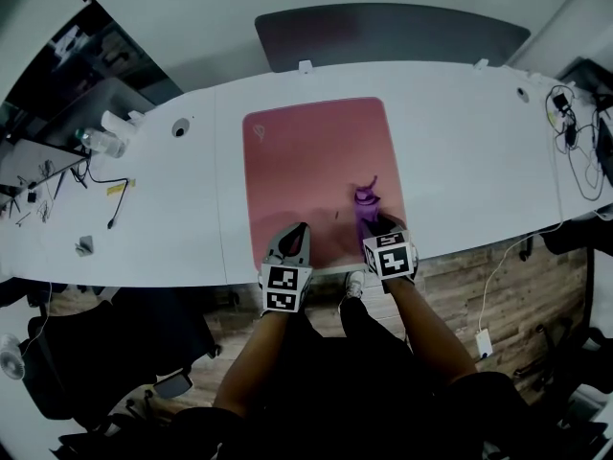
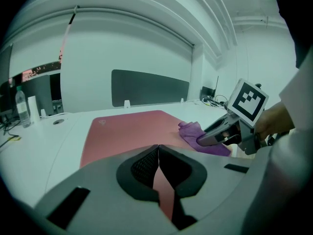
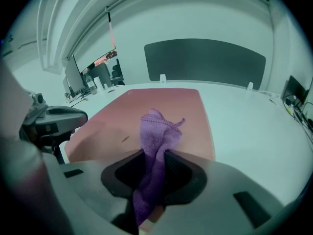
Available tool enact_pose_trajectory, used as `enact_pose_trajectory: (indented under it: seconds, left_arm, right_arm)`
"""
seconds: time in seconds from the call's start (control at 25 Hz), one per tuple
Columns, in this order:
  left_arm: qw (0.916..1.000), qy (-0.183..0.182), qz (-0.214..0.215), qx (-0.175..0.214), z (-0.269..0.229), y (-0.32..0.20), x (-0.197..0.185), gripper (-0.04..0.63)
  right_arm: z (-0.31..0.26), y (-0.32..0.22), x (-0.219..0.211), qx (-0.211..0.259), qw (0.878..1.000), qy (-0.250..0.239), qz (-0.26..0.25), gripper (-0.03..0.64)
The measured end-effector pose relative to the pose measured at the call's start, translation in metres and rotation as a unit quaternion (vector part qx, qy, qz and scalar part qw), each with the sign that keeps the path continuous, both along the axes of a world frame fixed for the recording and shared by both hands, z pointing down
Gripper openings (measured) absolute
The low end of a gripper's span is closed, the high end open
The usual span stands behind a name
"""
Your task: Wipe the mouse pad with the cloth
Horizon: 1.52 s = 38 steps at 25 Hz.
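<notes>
Right gripper (image 3: 155,168): jaws clenched on the purple cloth (image 3: 156,136), which is pinched in a bunch with a loose end sticking out ahead of them

Left gripper (image 2: 158,163): jaws pressed together, nothing between them; it hovers at the near edge of the pink mouse pad (image 1: 316,175), left of the right gripper and apart from it

Cloth position: on the near right part of the mouse pad. From the left gripper view it looks to be lying on the pad surface under the right gripper

Progress (my reading): cloth is picked up and brought to the pad, so the wiping stage is in hand. The pad shows no streaks or damp patches, so I cannot tell how much has been covered. The far half and the left side lie well away from the cloth and would need passes. 1 small dark mark (image 3: 125,139) sits on the pad just left of the cloth

Surroundings: the pad lies flat on a white desk (image 1: 460,161) with nothing on top of it except the cloth. A dark panel (image 1: 383,34) stands along the far edge. A water bottle (image 1: 101,142) is far off to the left, loose cables (image 1: 575,151) far right. None of these is near the pad; only the idle left gripper sits close to the wiping path
</notes>
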<state>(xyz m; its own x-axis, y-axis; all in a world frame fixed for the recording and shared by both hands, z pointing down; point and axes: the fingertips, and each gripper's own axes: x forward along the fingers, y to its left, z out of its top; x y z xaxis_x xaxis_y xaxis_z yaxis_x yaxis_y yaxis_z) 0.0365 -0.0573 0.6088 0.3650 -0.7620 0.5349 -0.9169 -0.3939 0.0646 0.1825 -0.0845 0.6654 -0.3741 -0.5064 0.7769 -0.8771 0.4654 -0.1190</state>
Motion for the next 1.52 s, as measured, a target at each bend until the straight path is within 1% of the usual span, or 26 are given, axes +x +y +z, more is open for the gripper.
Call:
enact_pose_trajectory:
  seconds: [0.24,0.6,0.8,0.88,0.96,1.08,1.2,1.28,1.4,1.52]
  left_arm:
    - [1.0,-0.001,0.006,0.002,-0.001,-0.006,0.022,0.023]
    - [0.9999,-0.008,-0.006,0.003,-0.002,-0.007,0.032,0.023]
    - [0.9999,-0.008,-0.006,0.008,-0.009,-0.009,0.039,0.022]
    - [0.9999,0.002,-0.012,0.007,-0.012,-0.01,0.038,0.023]
    - [0.9995,0.021,-0.023,0.005,-0.02,-0.011,0.037,0.023]
    - [0.9989,0.035,-0.032,0.007,-0.032,-0.012,0.03,0.023]
    - [0.9982,0.044,-0.039,0.016,-0.046,-0.013,0.018,0.023]
    - [0.9976,0.049,-0.041,0.024,-0.058,-0.017,0.012,0.023]
    - [0.9967,0.053,-0.041,0.047,-0.082,-0.026,0.002,0.023]
    - [0.9946,0.053,-0.044,0.077,-0.109,-0.037,-0.012,0.022]
  right_arm:
    - [0.0,-0.007,0.036,0.003,1.0,0.011,0.011,0.12]
    - [0.0,-0.012,0.084,0.02,0.999,0.028,0.021,0.12]
    - [0.0,-0.013,0.089,0.025,0.999,0.032,0.014,0.12]
    - [-0.001,-0.014,0.086,0.028,0.999,0.03,0.007,0.118]
    - [-0.006,-0.017,0.081,0.034,0.999,0.012,0.003,0.118]
    - [-0.032,-0.027,0.068,0.067,0.997,-0.029,0.006,0.118]
    - [-0.071,-0.041,0.052,0.118,0.991,-0.056,0.004,0.118]
    - [-0.094,-0.05,0.041,0.144,0.987,-0.07,-0.001,0.12]
    - [-0.129,-0.06,0.025,0.184,0.979,-0.089,-0.008,0.12]
    - [-0.169,-0.067,0.011,0.235,0.966,-0.103,-0.014,0.12]
